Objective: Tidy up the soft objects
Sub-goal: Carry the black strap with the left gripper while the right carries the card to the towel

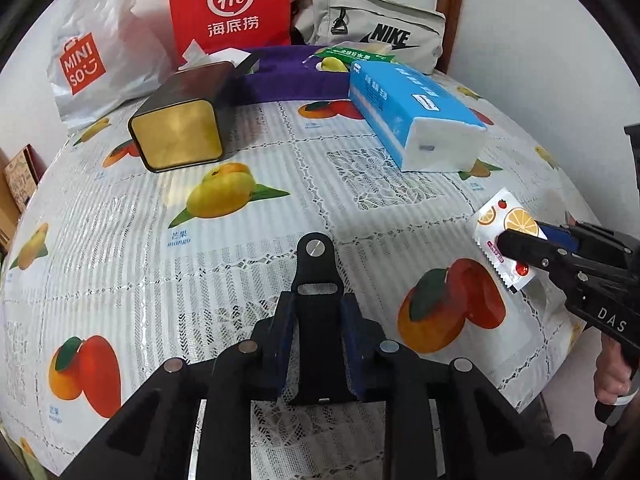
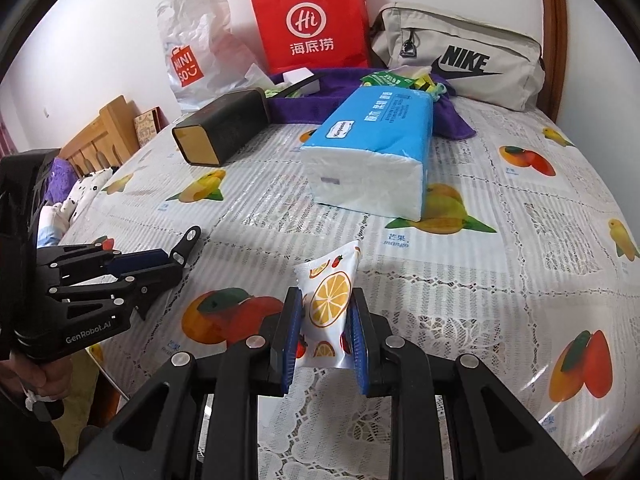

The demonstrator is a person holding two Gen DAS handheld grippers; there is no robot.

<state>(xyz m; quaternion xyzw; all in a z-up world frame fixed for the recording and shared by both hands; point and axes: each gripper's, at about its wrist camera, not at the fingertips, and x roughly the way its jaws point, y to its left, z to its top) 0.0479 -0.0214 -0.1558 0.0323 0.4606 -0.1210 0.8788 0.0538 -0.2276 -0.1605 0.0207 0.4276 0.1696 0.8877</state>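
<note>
My right gripper (image 2: 326,294) is shut on a small white sachet printed with orange slices (image 2: 330,300), held upright just above the tablecloth. From the left wrist, the same sachet (image 1: 496,216) shows at the right edge in the right gripper (image 1: 516,244). My left gripper (image 1: 320,304) is shut on a flat black bracket with a silver stud (image 1: 316,264) that sticks out past the blue pads. From the right wrist view this left gripper (image 2: 168,260) hovers low at the left. A blue pack of tissues (image 2: 372,148) lies mid-table.
A black and gold tin (image 1: 180,120) lies on its side at the left. A purple towel (image 1: 288,76) with small packets on it lies at the back. Behind it stand a Miniso bag (image 1: 88,48), a red paper bag (image 1: 230,4) and a Nike pouch (image 1: 380,28). A wooden bedframe (image 2: 100,132) is left.
</note>
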